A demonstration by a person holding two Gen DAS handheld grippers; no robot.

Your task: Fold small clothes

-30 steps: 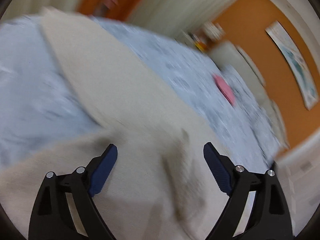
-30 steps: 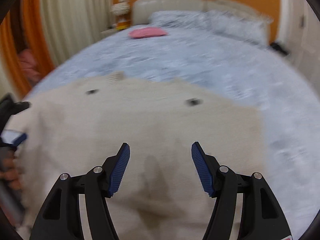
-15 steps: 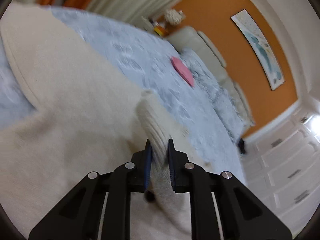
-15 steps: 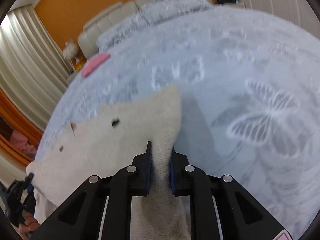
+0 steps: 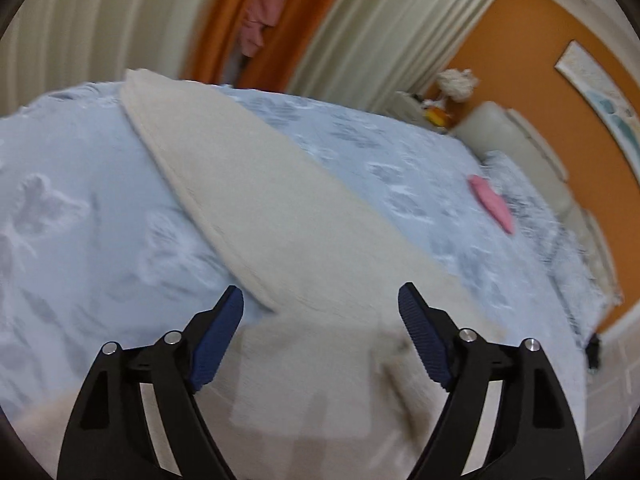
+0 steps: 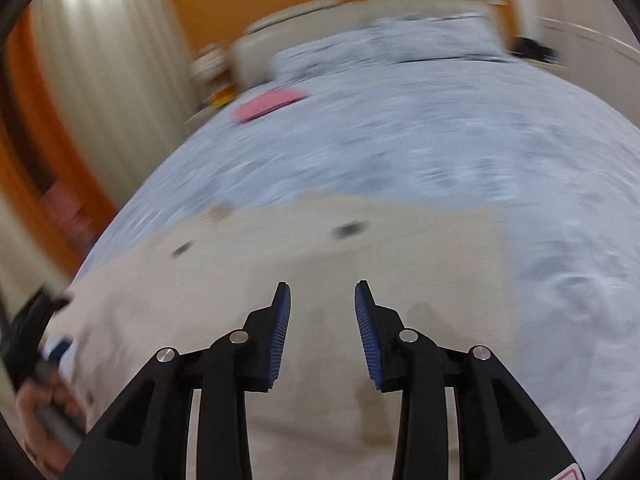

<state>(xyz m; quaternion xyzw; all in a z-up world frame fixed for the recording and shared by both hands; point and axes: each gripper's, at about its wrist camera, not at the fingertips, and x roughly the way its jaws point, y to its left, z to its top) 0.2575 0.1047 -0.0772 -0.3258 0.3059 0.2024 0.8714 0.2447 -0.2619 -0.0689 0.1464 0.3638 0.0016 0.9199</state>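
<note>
Left wrist: one cream garment (image 5: 280,216), one pink item (image 5: 492,204).

Left tongs (image 5: 320,312) and right tongs (image 6: 322,308), black angular arms, ribbed blue pads (image 5: 218,344), silver screws

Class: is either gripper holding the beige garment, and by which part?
Neither. Left gripper and right gripper have just been opening; the beige garment lies unheld.
</note>
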